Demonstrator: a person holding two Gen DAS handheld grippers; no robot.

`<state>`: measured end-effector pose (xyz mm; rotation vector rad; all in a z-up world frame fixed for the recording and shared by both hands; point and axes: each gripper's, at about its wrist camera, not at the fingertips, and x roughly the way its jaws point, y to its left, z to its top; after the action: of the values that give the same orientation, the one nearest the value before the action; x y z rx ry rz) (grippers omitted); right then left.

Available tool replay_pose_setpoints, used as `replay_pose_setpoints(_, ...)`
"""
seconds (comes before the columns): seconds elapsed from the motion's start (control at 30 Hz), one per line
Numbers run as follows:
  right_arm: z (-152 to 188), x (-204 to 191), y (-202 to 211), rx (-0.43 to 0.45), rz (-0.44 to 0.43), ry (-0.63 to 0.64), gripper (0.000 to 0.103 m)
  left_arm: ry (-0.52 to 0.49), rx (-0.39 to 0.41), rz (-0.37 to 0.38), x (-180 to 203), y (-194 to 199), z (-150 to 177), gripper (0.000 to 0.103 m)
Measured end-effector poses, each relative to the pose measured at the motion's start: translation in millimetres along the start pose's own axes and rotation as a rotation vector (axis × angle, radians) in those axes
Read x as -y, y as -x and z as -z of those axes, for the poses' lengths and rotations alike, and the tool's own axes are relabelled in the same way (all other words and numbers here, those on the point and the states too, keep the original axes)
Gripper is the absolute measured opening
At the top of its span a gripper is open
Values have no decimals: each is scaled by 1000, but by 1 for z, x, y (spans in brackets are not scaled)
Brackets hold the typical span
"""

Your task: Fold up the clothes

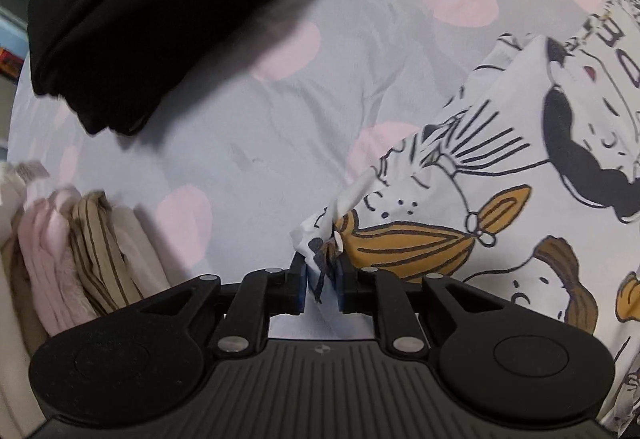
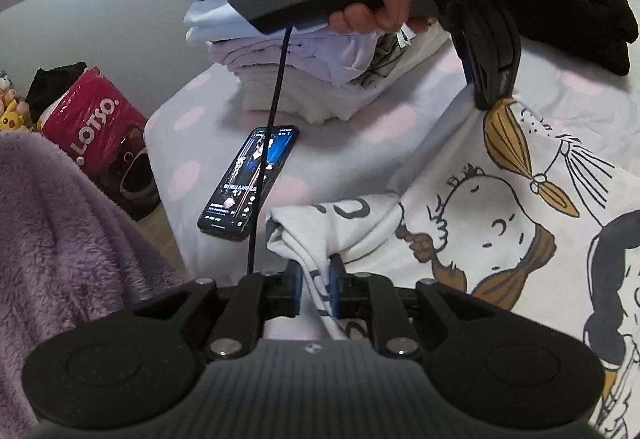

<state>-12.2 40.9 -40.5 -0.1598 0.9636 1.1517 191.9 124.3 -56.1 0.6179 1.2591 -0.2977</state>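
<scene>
Two grippers are pinching the cartoon-print garment (image 2: 500, 199) lying across the polka-dot bed (image 1: 240, 119): left gripper (image 1: 322, 281) and right gripper (image 2: 316, 289) each clamping a bunched fabric edge. Open sheet is lying between folded stacks (image 2: 280, 51); a red "LOTSO" pack (image 2: 96, 127) is sitting beyond the bed's edge.

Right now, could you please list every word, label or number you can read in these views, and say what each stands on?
"LOTSO." on the red package.
Phone screen text: too small to read.
Large black letters on the cartoon-print garment, far edge: distorted, unreadable.
Nothing else is legible.
</scene>
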Motion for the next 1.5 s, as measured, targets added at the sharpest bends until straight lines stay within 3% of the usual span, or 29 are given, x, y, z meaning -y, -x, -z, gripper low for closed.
replay_pose_setpoints(0.03, 1, -1, -1, 2, -11, 4, 32, 8, -6, -7, -1, 1, 1, 18)
replay_pose_setpoints(0.1, 5, -4, -1, 4, -35, 12, 40, 25, -15, -23, -2, 3, 5, 34)
replay_pose_setpoints(0.17, 10, -10, 3, -4, -67, 31, 40, 42, -3, -40, -4, 15, 12, 42)
replay_pose_setpoints(0.3, 21, -17, 20, 1, -64, 73, 42, 74, 43, -45, -1, 50, 33, 42)
replay_pose_setpoints(0.47, 38, 3, 48, 32, 81, 22, 42, 125, 103, -16, 21, 85, 72, 41)
replay_pose_setpoints(0.57, 49, 26, 68, 65, 195, -48, 42, 152, 121, 14, 40, 95, 97, 32)
replay_pose_setpoints(0.67, 66, 52, 87, 87, 315, -141, 42, 162, 88, 13, 61, 92, 120, 27)
replay_pose_setpoints(0.77, 85, 74, 103, 102, 380, -239, 42, 180, 60, 24, 77, 82, 141, 25)
replay_pose_setpoints(0.93, 111, 92, 112, 103, 381, -338, 40, 170, 41, 28, 95, 61, 171, 23)
replay_pose_setpoints(1.03, 119, 95, 103, 81, 377, -349, 19, 144, 34, 21, 104, 51, 180, 22)
replay_pose_setpoints(1.07, 121, 95, 102, 71, 391, -345, 5, 137, 29, 14, 105, 49, 180, 22)
replay_pose_setpoints(1.17, 125, 92, 106, 49, 402, -325, 3, 139, 9, 20, 105, 43, 184, 13)
replay_pose_setpoints(1.3, 131, 96, 105, 8, 418, -349, 2, 143, -104, -22, 103, 25, 193, 8)
replay_pose_setpoints(1.5, 139, 96, 123, 5, 406, -359, 10, 153, -59, -41, 101, 40, 193, 8)
